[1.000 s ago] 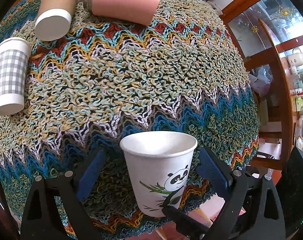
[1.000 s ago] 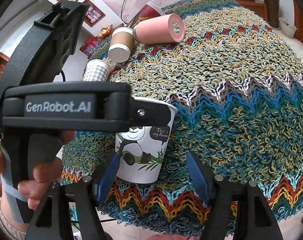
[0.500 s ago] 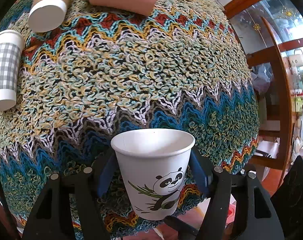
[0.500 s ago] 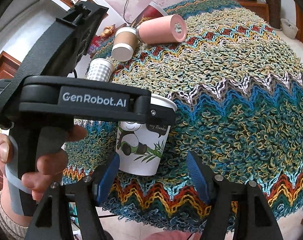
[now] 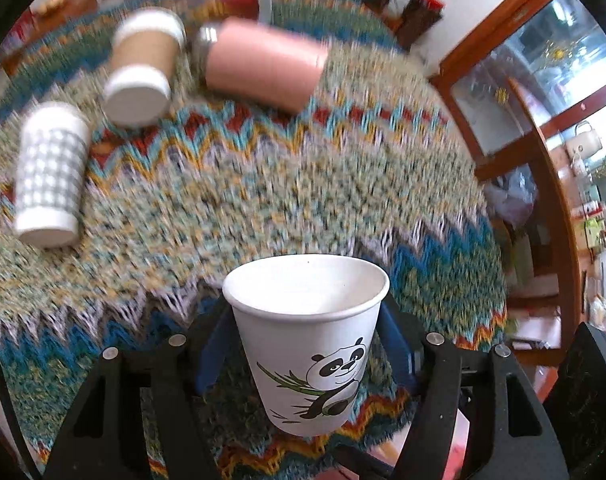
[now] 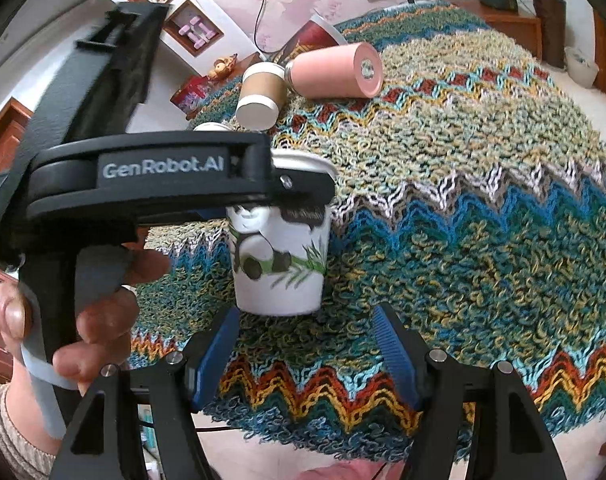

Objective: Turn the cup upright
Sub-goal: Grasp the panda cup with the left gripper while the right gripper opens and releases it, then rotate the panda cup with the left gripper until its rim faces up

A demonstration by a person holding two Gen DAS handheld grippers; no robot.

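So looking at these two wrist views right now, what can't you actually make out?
- Left wrist view: motion blur smears the gray checked cup, brown cup and pink tumbler; fine detail is lost.
- Right wrist view: the left gripper covers the panda cup's upper wall and its speech-bubble text.
- Right wrist view: the checked cup shows only a rim sliver behind that gripper.
- Whether the panda cup's base touches the knitted cloth is unclear.

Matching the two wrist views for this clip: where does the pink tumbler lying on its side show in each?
Left wrist: pink tumbler upper centre, blurred, metal end facing left.
Right wrist: pink tumbler top centre, flat end facing right.
Shared landmark: the brown cup lies on its side just left of it.
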